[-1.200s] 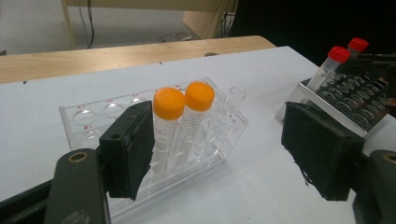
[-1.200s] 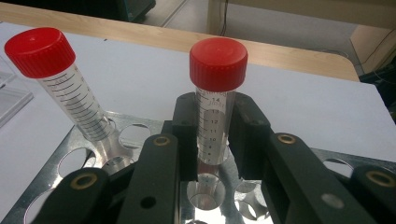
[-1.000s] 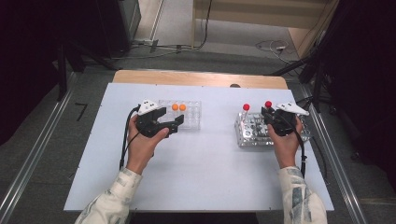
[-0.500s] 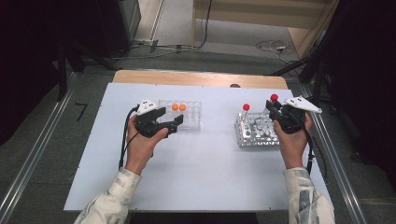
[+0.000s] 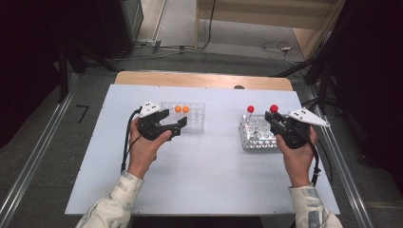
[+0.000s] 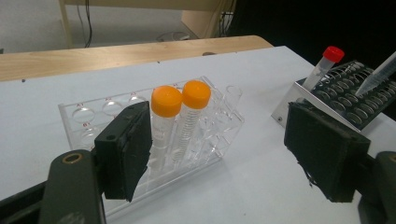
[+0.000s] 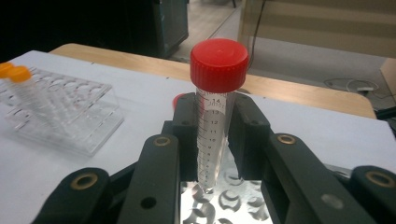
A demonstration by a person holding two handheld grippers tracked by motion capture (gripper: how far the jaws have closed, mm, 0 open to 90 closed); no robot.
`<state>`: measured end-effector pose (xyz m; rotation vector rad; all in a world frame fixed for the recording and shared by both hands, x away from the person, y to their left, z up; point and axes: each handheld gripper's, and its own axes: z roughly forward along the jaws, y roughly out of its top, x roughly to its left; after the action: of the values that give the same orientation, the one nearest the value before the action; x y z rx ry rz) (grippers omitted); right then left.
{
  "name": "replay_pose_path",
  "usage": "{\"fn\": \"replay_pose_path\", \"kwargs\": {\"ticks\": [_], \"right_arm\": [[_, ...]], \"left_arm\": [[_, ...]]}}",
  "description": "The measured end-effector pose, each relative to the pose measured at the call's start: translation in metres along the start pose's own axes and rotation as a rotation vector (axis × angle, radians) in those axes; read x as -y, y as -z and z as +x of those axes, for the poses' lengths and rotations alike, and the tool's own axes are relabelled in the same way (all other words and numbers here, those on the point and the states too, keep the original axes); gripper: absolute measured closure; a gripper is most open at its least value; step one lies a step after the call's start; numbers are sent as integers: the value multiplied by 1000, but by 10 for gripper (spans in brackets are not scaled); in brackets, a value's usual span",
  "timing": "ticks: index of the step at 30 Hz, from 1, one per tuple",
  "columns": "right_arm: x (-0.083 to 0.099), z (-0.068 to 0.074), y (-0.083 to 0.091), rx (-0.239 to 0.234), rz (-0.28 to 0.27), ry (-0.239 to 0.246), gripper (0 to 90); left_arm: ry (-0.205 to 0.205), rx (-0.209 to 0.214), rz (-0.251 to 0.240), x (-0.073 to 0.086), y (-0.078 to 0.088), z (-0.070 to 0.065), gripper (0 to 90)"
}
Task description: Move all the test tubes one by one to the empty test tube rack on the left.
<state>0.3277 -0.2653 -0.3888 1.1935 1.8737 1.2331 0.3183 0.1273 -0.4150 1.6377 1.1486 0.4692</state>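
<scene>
My right tool (image 7: 215, 140), at frame centre, is clamping the red-capped tube (image 7: 215, 116) upright above the metal rack (image 7: 224, 200); my left tool (image 6: 233, 154) is standing open.

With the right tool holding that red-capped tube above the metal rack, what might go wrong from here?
1. The right tool grips the red-capped tube on its smooth clear wall below the cap; it might slip or tilt.
2. The tube's tip hangs just over the metal rack; swung sideways, it may catch a hole or hit the other red-capped tube standing there.
3. The left tool waits open close to the clear rack with two orange-capped tubes; a nudge may shift it.
</scene>
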Motion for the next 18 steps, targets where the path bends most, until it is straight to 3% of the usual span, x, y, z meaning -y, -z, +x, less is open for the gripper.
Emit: {"fn": "replay_pose_path", "kwargs": {"ticks": [18], "right_arm": [[6,49,-9,-125,24,61,710]], "left_arm": [[-2,1,-1,0,3,-2,243]]}}
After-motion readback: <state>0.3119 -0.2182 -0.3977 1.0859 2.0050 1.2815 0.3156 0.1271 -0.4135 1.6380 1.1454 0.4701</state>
